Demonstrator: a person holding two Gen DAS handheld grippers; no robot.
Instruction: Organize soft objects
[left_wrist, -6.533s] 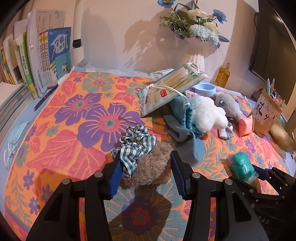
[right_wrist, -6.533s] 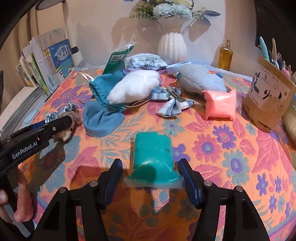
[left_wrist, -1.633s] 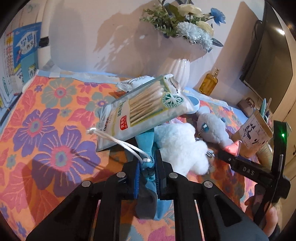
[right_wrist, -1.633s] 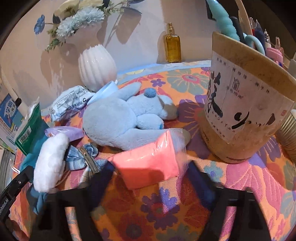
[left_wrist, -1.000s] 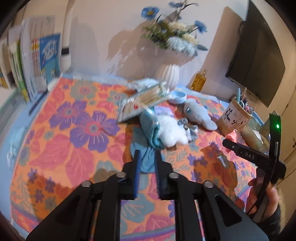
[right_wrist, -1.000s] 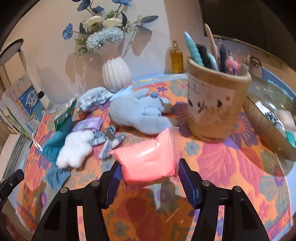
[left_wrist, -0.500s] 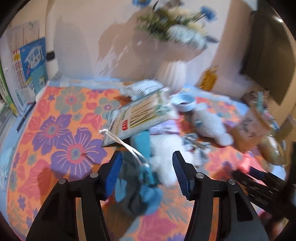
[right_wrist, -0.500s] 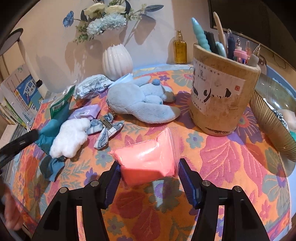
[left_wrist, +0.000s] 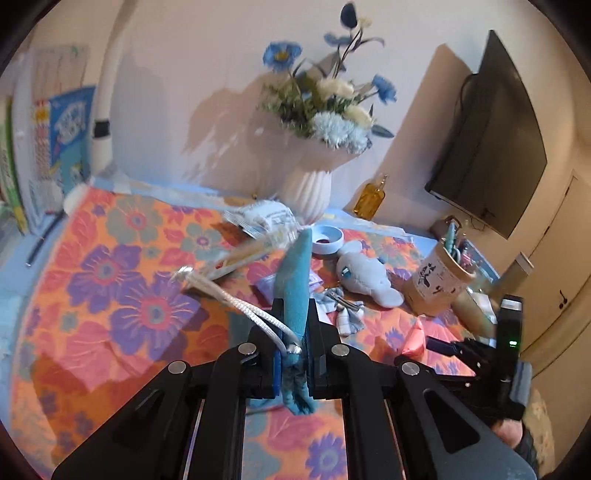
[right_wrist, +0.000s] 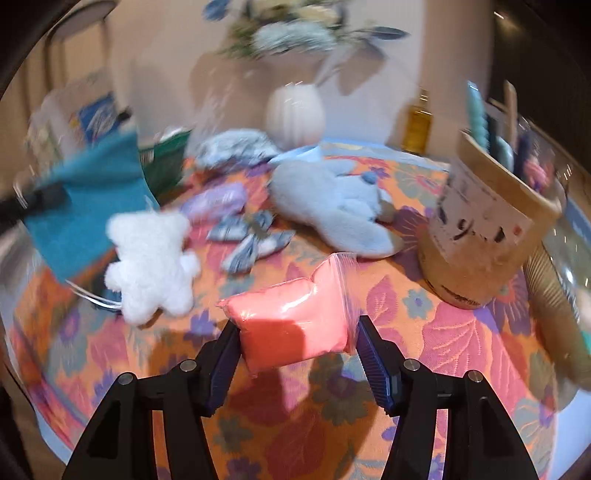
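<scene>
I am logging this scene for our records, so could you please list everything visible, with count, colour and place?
teal drawstring pouch: 1, teal with white cord, lifted, pinched in left claw
pink bag: 1, pink, between right claw fingers
white plush bear: 1, white, on cloth, left
grey plush toy: 1, pale grey-blue, centre back
checked bow: 1, blue-white, beside bear
purple packet: 1, lilac, behind bow
pen cup: 1, brown, right
vase of flowers: 1, white, back
amber bottle: 1, by wall
floral tablecloth: 1, orange and purple
left claw: shut on pouch
right claw: closed around pink bag
</scene>
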